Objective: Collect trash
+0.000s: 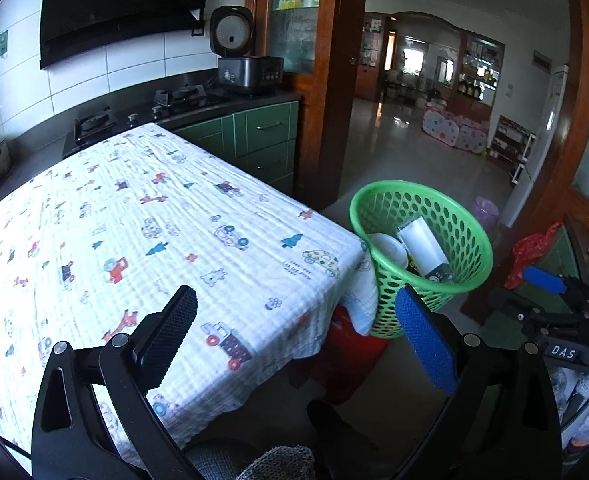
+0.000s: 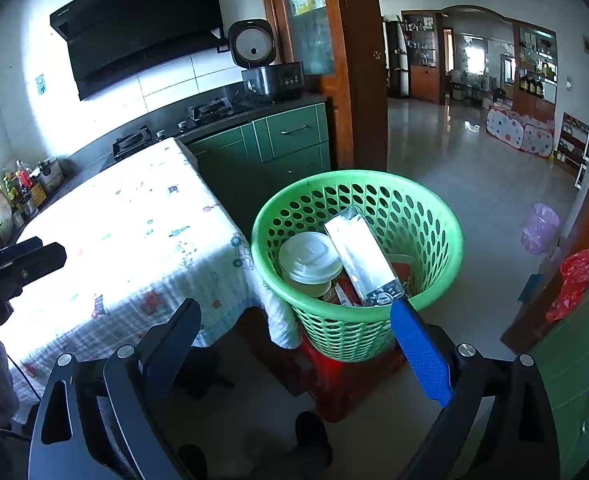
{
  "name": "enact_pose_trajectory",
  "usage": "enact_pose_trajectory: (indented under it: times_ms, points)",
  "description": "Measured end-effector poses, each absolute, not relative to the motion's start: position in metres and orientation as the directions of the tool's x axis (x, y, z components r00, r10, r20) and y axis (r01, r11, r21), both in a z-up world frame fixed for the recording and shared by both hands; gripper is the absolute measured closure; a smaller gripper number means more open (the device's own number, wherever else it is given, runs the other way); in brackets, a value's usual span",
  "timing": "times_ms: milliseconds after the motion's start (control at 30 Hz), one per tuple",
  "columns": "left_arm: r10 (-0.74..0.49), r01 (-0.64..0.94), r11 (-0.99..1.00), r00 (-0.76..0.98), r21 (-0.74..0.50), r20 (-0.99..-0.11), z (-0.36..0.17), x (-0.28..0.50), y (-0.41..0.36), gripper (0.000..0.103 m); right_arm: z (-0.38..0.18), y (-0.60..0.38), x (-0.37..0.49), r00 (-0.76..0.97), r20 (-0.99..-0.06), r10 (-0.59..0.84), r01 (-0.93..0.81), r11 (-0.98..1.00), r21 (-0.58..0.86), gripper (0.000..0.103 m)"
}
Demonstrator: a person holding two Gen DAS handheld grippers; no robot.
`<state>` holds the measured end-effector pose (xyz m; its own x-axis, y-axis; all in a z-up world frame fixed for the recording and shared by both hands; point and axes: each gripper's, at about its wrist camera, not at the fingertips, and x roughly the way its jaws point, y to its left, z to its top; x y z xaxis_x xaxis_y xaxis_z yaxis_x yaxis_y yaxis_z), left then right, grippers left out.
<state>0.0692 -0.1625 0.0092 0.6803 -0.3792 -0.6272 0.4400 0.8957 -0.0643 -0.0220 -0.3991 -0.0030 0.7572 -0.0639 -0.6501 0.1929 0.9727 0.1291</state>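
A: Fingers first. Left gripper (image 1: 294, 336): spread wide, nothing between, hanging over the near corner of the counter (image 1: 74, 272). Right gripper (image 2: 306, 344): also wide, empty, aimed down at the basket (image 2: 446, 240).

B: Black pad (image 1: 170, 336) at 9 o'clock, blue pad (image 1: 426, 344) at 3, both views?

A: Yes, same on both. Outward from there: in the right view the basket sits at 12 o'clock just past the fingers, on a red stool (image 2: 346, 384). In the left view it's at 2 o'clock, touching the cloth (image 1: 198, 216) corner.

B: Trash?

A: All in the basket. Lidded cup (image 2: 310, 260) at 10 o'clock inside, a carton (image 2: 362, 260) leaning across it, red packaging underneath. Cloth looks bare in both views.

B: So near done?

A: My read, yes. Far edge is overexposed in the right view, can't rule out something small.

B: Risks?

A: Basket is perched on the stool and against the hanging cloth. A finger snagging the cloth or nudging the rim could tip it. The carton stands above the rim at the near side, so it could spill out first. The two grippers are also near each other.
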Motion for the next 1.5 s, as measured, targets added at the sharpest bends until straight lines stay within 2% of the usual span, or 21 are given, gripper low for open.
enact_pose_trajectory:
  times_ms: [767,1500]
  points:
    - [-0.342,0.398,0.917,0.769,-0.015,-0.54,0.017,0.038,-0.137,0.005,0.011,-0.37,-0.033,0.78,-0.623,-0.063,0.152,0.984,0.09,0.01]
    - [-0.318,0.377,0.926,0.788,0.004,-0.527,0.019,0.033,-0.137,0.005,0.017,-0.364,-0.034,0.793,-0.607,-0.057,0.139,0.986,0.088,0.009]
